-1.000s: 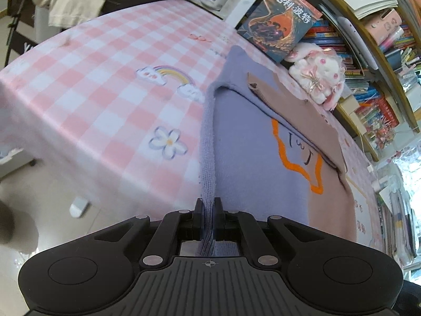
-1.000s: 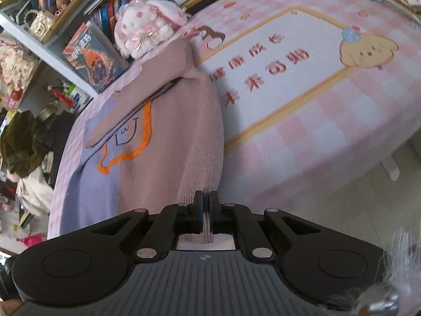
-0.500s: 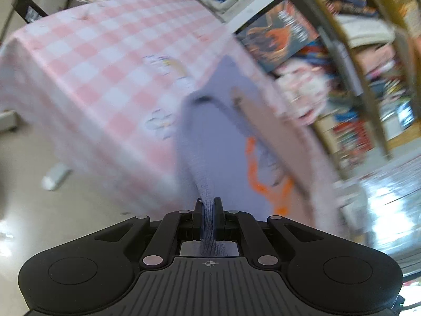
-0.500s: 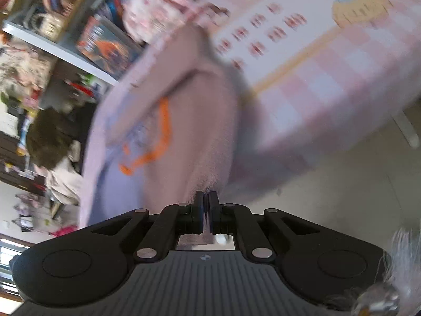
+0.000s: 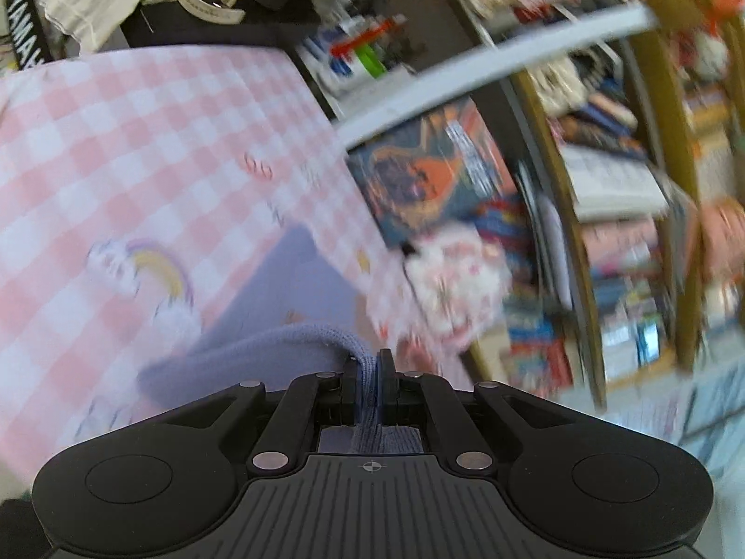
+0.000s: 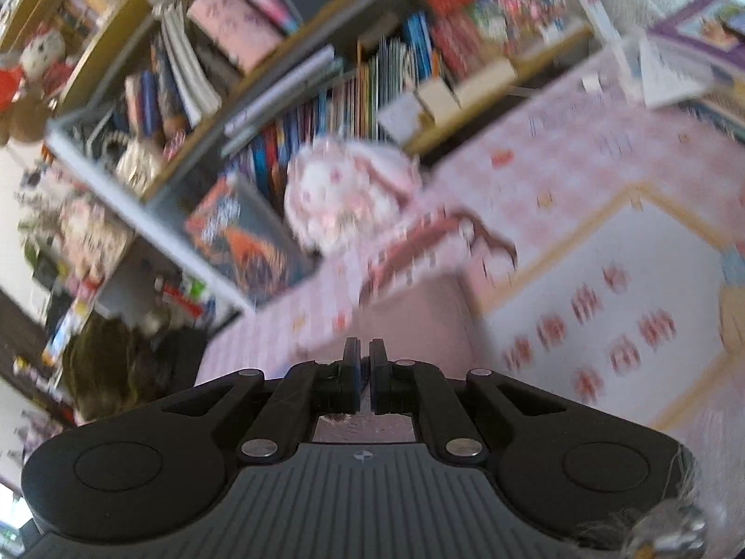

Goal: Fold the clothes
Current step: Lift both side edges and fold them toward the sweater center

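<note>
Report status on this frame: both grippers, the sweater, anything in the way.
Left gripper shut on the sweater hem. Right gripper shut on its pink edge. Hem lifted over the checked tablecloth. Plush toy ahead, by the bookshelf.

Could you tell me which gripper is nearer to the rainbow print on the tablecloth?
Left. The left gripper, clamping the sweater, sits just right of the rainbow print; the right gripper view shows no rainbow.

left wrist view: looked forward and down along its fingers, close over the checked tablecloth (image 5: 139, 149), bookshelf (image 5: 619, 195) to the right | right wrist view: same tilt, bookshelf (image 6: 288, 88) ahead | shared: plush toy (image 5: 458, 275) (image 6: 349, 191), leaning book (image 5: 428, 172) (image 6: 247, 242)
</note>
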`<state>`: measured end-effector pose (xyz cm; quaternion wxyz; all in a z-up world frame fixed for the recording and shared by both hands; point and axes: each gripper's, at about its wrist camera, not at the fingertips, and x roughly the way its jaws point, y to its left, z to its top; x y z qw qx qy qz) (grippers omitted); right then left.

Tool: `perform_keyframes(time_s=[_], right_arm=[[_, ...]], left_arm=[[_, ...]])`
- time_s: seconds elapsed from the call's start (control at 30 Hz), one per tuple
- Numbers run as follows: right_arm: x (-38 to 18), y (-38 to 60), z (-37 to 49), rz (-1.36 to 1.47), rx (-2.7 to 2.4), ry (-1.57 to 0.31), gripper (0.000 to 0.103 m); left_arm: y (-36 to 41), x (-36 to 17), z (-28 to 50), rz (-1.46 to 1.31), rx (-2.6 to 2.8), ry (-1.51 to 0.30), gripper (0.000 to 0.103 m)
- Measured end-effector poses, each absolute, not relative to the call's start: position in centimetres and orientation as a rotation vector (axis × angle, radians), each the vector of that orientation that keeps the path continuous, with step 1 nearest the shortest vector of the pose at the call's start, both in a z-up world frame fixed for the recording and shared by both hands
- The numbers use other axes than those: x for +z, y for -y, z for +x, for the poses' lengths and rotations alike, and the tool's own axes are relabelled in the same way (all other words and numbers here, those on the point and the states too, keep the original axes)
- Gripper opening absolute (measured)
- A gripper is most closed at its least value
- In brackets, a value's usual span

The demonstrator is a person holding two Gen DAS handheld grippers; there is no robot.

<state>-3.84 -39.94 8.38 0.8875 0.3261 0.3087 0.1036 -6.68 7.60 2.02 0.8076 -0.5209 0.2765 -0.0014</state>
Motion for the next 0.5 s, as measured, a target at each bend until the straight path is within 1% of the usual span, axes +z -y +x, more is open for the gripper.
perform_keyframes(time_s=[0.1,0.13,0.3,0.33,0.37,0.4,0.43,0.47,0.5], right_arm=[[8.3,39.8,-0.7,0.684,0.176,-0.618,0.003],[8.2,39.7,0.2,0.682,0.165,-0.613,0.001],[7.3,38.9,4.3,0.636,0.099,-0.631,0.001],[7.0,38.6,4.7,0.606,0.085,-0.645,0.003],[6.7,38.2,5.2,0.570,0.081,-0.669,0.004],[6.2,37.9,5.6,0.532,0.084,-0.701,0.005],[5.6,37.3,6.0,0.484,0.084,-0.735,0.012],[5.0,36.7,6.3,0.432,0.082,-0.765,0.019],[4.4,36.0,6.4,0.367,0.079,-0.784,0.036]], left_arm=[[-8.3,1.8,-3.6,-1.123,0.009,-0.601,0.005],[-8.3,1.7,-2.8,-1.118,0.005,-0.606,0.005],[-8.6,0.1,0.9,-1.068,0.021,-0.679,0.006],[-8.7,-0.4,1.5,-1.050,0.040,-0.712,0.009],[-8.8,-1.0,2.1,-1.034,0.060,-0.749,0.017],[-9.0,-1.4,2.5,-1.021,0.069,-0.778,0.021],[-9.2,-1.6,2.7,-1.000,0.076,-0.794,0.032],[-9.5,-1.7,2.8,-0.973,0.084,-0.806,0.040],[-9.8,-1.8,2.9,-0.946,0.092,-0.817,0.043]])
